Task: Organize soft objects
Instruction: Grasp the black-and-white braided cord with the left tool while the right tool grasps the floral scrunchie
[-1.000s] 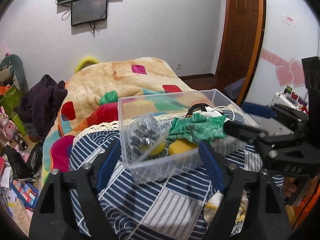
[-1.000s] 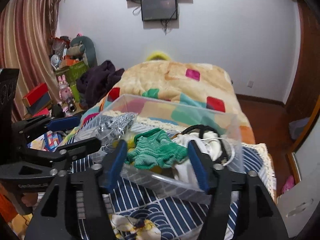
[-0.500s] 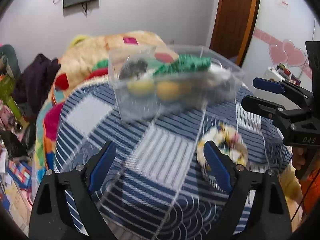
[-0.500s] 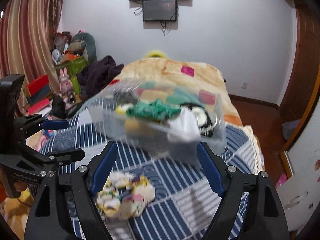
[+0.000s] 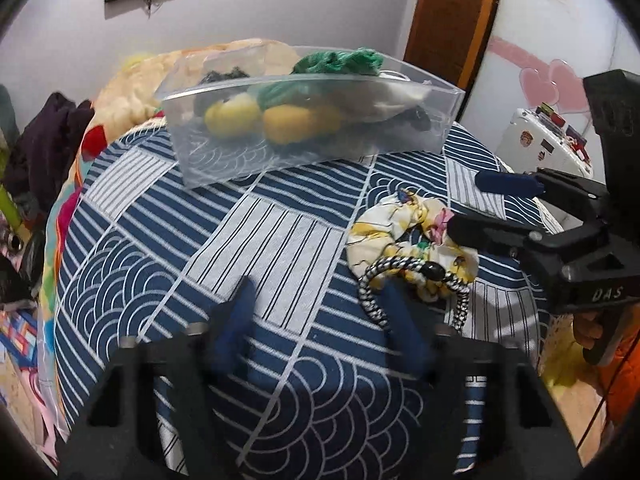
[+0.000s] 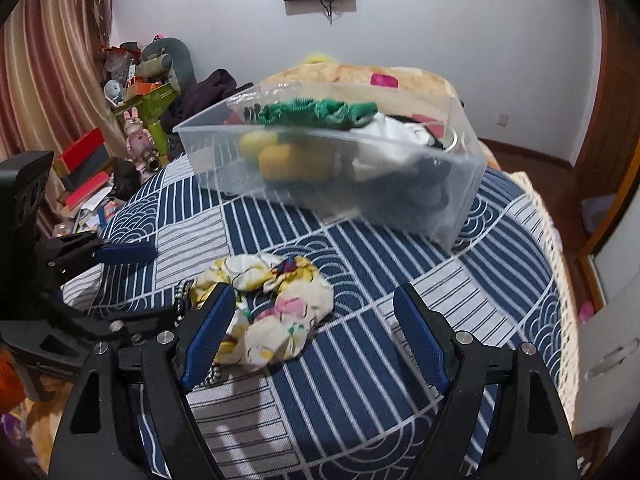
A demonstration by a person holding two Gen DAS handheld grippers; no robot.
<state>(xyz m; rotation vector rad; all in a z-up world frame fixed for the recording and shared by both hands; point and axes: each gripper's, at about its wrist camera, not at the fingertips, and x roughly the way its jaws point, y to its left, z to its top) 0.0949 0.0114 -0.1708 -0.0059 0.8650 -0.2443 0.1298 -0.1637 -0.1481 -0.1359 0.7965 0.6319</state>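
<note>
A clear plastic bin (image 5: 224,160) (image 6: 460,200) stands at the far side of the blue patterned round table (image 5: 280,240) (image 6: 400,280). It holds a green knit piece (image 5: 340,58) (image 6: 320,114), yellow soft balls (image 5: 232,114) (image 6: 288,160) and white and dark items. A floral scrunchie (image 5: 412,236) (image 6: 280,304) and a black-and-white cord band (image 5: 400,268) lie on the table. My left gripper (image 5: 320,312) is open, its right finger beside the band. My right gripper (image 6: 312,336) is open, its left finger against the scrunchie.
A bed with a colourful quilt (image 6: 360,76) lies behind the table. Clutter, boxes and toys (image 6: 132,120) crowd the left. A wooden door (image 5: 452,12) and a white appliance (image 5: 548,136) are on the right. The table edge drops off near the front.
Both grippers pulled back from the bin and dropped lower toward the table. The scrunchie and cord band have come into close view between the grippers. The left gripper's jaws have narrowed.
</note>
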